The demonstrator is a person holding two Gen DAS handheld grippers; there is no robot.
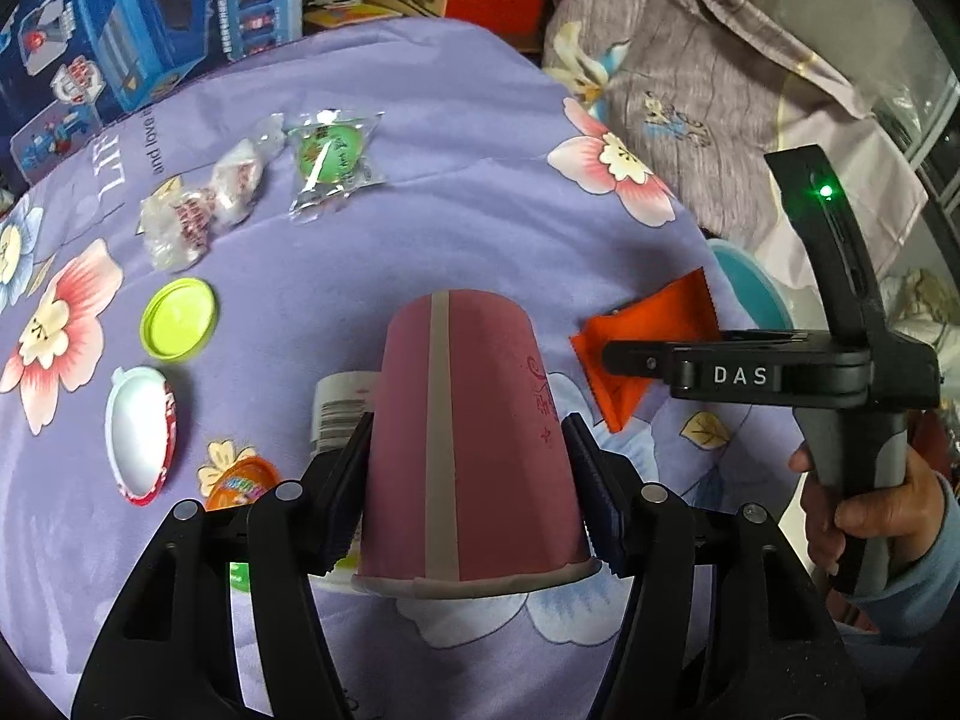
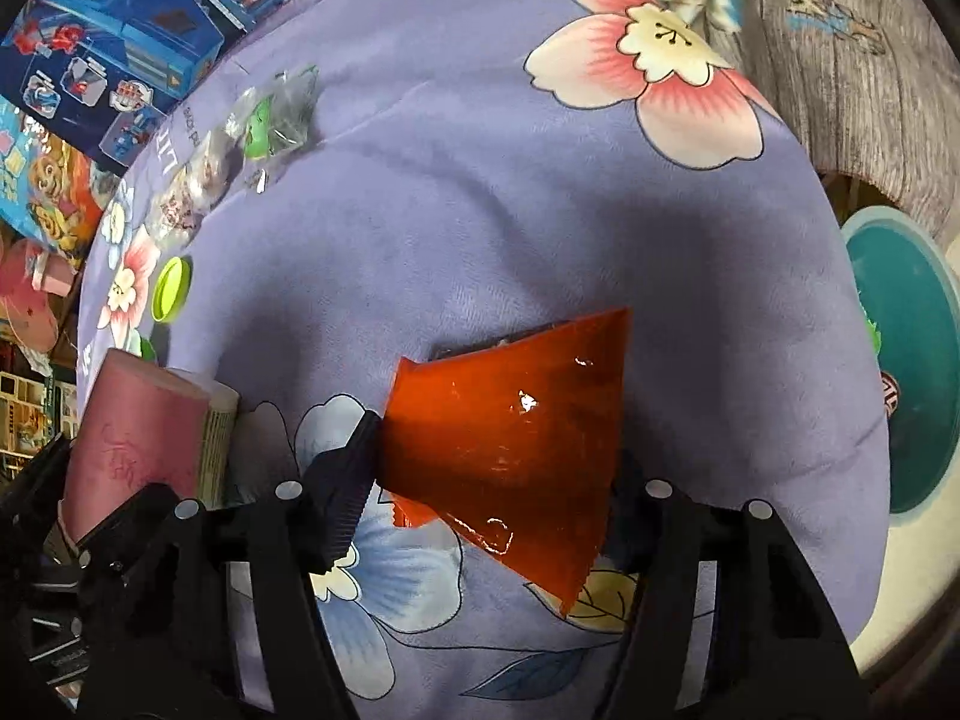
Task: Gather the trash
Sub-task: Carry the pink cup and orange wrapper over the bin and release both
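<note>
My left gripper is shut on a pink paper cup, held upside down over the purple flowered cloth; the cup also shows in the right wrist view. My right gripper is shut on an orange-red wrapper, which also shows in the left wrist view beside the cup. A teal bin stands to the right, off the cloth's edge.
On the cloth lie a green-printed clear wrapper, crumpled white wrappers, a lime lid, a white and red egg-shaped shell, an orange lid and a white container. Blue toy boxes stand behind.
</note>
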